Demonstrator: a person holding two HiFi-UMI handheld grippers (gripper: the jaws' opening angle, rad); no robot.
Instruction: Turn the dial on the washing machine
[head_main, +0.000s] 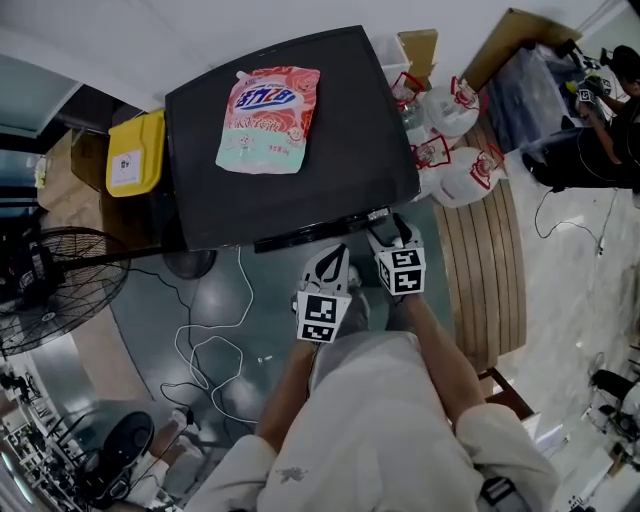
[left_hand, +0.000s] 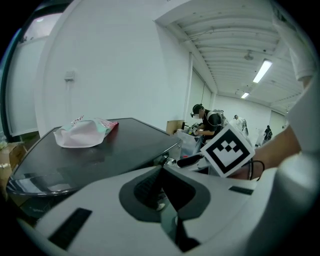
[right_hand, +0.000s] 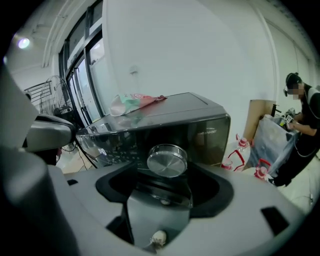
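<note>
The black washing machine (head_main: 300, 190) stands in front of me with a pink detergent pouch (head_main: 268, 118) lying on its lid. In the right gripper view its round silver dial (right_hand: 167, 160) sits on the dark front panel, straight ahead and very close. My right gripper (head_main: 387, 226) is up at the machine's front edge, and its jaws stand open round the dial without pressing on it. My left gripper (head_main: 333, 258) hangs just left of it and a little back, its jaws together with nothing in them. The left gripper view shows the right gripper's marker cube (left_hand: 227, 150) beside the panel.
A yellow bin (head_main: 135, 152) stands left of the machine and a floor fan (head_main: 50, 285) further left. White cables (head_main: 210, 350) lie on the floor. Large water jugs (head_main: 450, 150) and a wooden slatted platform (head_main: 490, 270) are at the right, with a person (head_main: 600, 110) beyond.
</note>
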